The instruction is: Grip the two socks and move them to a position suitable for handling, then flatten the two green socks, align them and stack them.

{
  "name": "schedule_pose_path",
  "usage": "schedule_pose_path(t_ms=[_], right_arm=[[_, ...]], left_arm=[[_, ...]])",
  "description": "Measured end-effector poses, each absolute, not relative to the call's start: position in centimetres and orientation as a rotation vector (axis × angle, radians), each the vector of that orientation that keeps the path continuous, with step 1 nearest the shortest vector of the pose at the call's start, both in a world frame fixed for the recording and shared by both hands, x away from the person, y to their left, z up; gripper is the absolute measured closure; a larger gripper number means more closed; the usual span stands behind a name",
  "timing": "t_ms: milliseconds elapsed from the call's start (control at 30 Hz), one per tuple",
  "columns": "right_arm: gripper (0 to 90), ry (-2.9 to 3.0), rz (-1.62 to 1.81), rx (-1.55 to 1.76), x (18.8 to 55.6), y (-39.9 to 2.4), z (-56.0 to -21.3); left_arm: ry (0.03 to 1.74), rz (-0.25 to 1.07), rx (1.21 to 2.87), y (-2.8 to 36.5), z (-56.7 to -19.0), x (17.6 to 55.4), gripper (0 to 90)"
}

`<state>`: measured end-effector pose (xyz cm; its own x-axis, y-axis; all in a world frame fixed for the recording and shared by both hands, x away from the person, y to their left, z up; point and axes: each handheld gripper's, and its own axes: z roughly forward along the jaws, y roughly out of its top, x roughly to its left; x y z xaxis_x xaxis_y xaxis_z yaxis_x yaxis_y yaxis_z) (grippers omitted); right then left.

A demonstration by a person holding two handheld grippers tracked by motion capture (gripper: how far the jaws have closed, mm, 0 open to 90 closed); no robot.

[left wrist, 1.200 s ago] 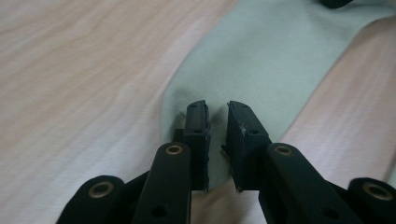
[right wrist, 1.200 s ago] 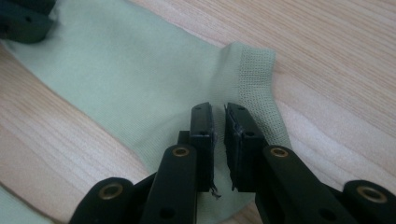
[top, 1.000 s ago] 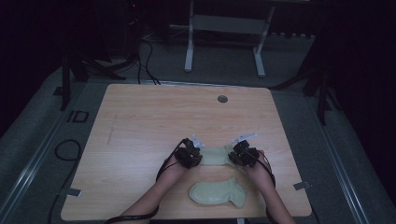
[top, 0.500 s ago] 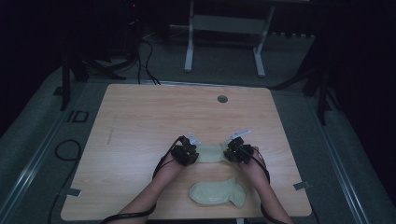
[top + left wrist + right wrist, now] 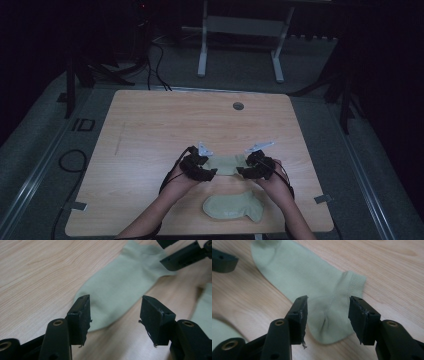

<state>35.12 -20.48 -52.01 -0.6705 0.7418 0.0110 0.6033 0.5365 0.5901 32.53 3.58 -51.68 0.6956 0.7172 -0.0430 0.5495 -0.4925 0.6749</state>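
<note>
A person sits at a light wooden table (image 5: 150,130), forearms reaching in from the near edge, a black gripper in each hand. A pale green sock (image 5: 227,164) lies flat on the table between the two grippers. The left gripper (image 5: 115,315) has its jaws spread wide over the sock's toe end, holding nothing. The right gripper (image 5: 327,315) also has its jaws wide apart, over the heel near the ribbed cuff (image 5: 356,283), gripping nothing. A second pale green sock (image 5: 232,207) lies nearer the person, close to the table's front edge.
</note>
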Motion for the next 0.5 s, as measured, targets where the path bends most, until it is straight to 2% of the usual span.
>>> schedule_pose_path(t_ms=[233, 500], right_arm=[[48.5, 2.537, 0.912, 1.108, 32.7, -21.9, -50.3], [49.8, 2.548, 0.916, 1.108, 30.1, -23.6, -50.3]], left_arm=[[0.919, 0.288, 2.212, 4.8, -50.8, 29.3, 38.9], [0.886, 0.234, 2.235, 5.0, -51.1, 27.1, 38.9]])
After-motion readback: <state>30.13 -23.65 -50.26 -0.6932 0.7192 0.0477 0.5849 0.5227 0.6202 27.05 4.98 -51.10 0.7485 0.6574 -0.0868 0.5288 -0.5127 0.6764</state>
